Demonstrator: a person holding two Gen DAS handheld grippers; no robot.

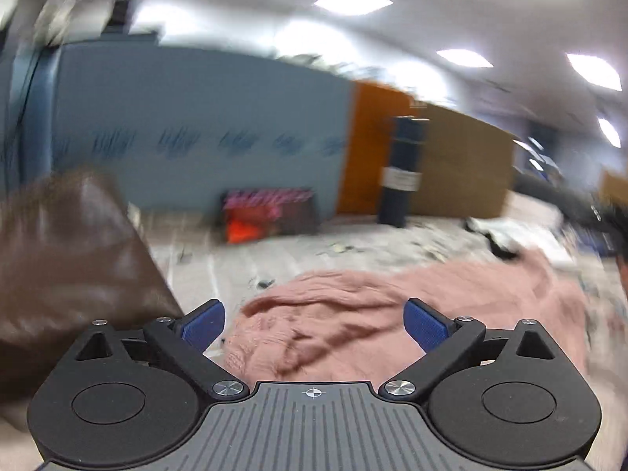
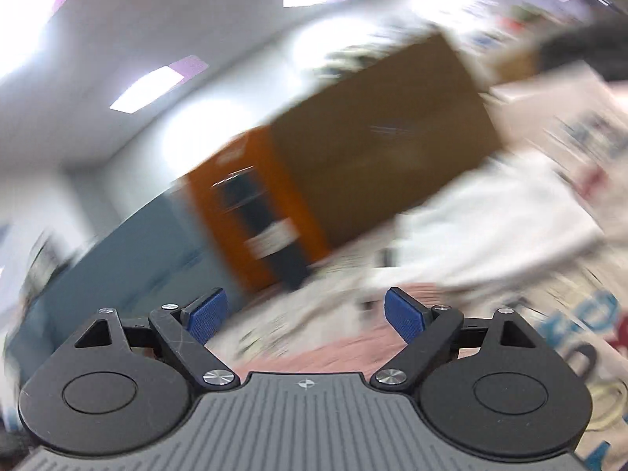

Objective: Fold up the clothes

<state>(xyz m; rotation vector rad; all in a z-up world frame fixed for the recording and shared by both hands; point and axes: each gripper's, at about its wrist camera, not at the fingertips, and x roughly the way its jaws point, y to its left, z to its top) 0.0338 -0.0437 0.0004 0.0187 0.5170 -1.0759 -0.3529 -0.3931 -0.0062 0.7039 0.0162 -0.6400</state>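
A crumpled pink garment (image 1: pixel 384 322) lies on a pale patterned surface (image 1: pixel 298 251) in the left wrist view. My left gripper (image 1: pixel 314 324) is open and empty, held just above the garment's near edge. In the right wrist view, which is tilted and blurred, my right gripper (image 2: pixel 306 314) is open and empty, and a strip of the pink garment (image 2: pixel 341 349) shows below its fingers. A white cloth (image 2: pixel 490 227) lies beyond, to the right.
A brown leather cushion (image 1: pixel 66 267) stands at the left. A blue wall (image 1: pixel 196 129), an orange panel (image 1: pixel 373 145) and a dark roll (image 1: pixel 404 172) are at the back. A red-and-pink box (image 1: pixel 271 216) sits by the wall. Printed fabric (image 2: pixel 581 337) lies at the right.
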